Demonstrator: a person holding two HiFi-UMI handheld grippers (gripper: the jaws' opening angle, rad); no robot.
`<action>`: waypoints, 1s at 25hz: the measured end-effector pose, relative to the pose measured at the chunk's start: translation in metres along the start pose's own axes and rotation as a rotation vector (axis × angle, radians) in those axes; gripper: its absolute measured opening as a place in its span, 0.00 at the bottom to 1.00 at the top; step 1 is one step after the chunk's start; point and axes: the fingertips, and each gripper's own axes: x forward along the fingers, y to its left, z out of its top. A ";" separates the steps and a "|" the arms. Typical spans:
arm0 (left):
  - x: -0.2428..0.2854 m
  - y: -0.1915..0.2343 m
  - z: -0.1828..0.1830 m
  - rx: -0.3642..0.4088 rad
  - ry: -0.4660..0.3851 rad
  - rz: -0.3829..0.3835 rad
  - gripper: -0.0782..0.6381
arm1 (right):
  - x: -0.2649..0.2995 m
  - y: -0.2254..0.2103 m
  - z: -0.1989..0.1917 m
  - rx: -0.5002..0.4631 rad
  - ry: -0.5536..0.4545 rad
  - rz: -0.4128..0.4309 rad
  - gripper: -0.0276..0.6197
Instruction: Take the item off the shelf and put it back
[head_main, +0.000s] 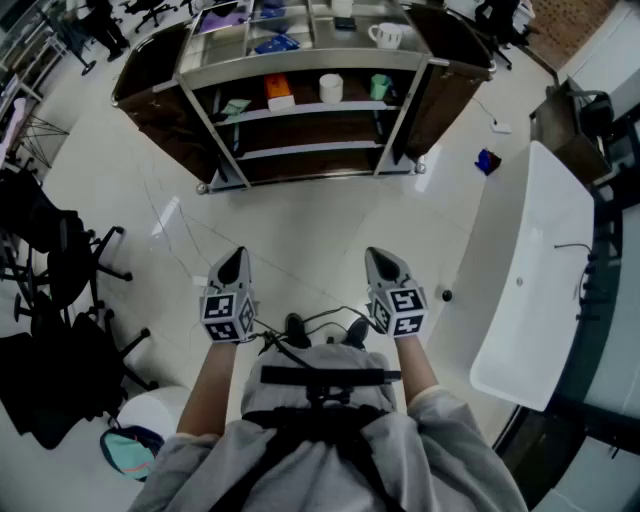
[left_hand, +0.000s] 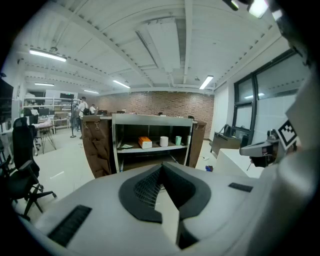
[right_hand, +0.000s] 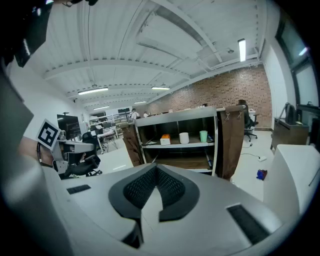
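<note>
A metal shelf unit (head_main: 300, 115) with brown side covers stands across the floor ahead of me. Its upper inner shelf holds an orange box (head_main: 278, 90), a white roll (head_main: 331, 87) and a green cup (head_main: 380, 86). A white mug (head_main: 386, 35) sits on its top. My left gripper (head_main: 234, 256) and right gripper (head_main: 381, 257) are held side by side near my body, far short of the shelf. Both are shut and empty. The left gripper view shows the orange box (left_hand: 145, 142) beyond the closed left gripper (left_hand: 161, 168). The right gripper view shows the green cup (right_hand: 203, 136) past the right gripper (right_hand: 156, 168).
A long white table (head_main: 530, 270) runs along my right, with a dark cabinet (head_main: 565, 115) behind it. A small blue object (head_main: 487, 161) lies on the floor near the shelf's right end. Black office chairs (head_main: 50, 280) crowd the left; a teal bag (head_main: 130, 450) lies by my left elbow.
</note>
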 end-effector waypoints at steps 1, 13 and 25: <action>0.000 0.003 0.002 0.007 -0.002 -0.006 0.12 | 0.003 0.005 0.002 -0.002 0.001 -0.003 0.06; 0.015 0.038 0.034 0.082 -0.050 -0.097 0.12 | 0.043 0.050 0.022 -0.018 -0.035 -0.043 0.06; 0.048 0.051 0.054 0.069 -0.059 -0.086 0.12 | 0.085 0.053 0.063 -0.078 -0.036 -0.004 0.06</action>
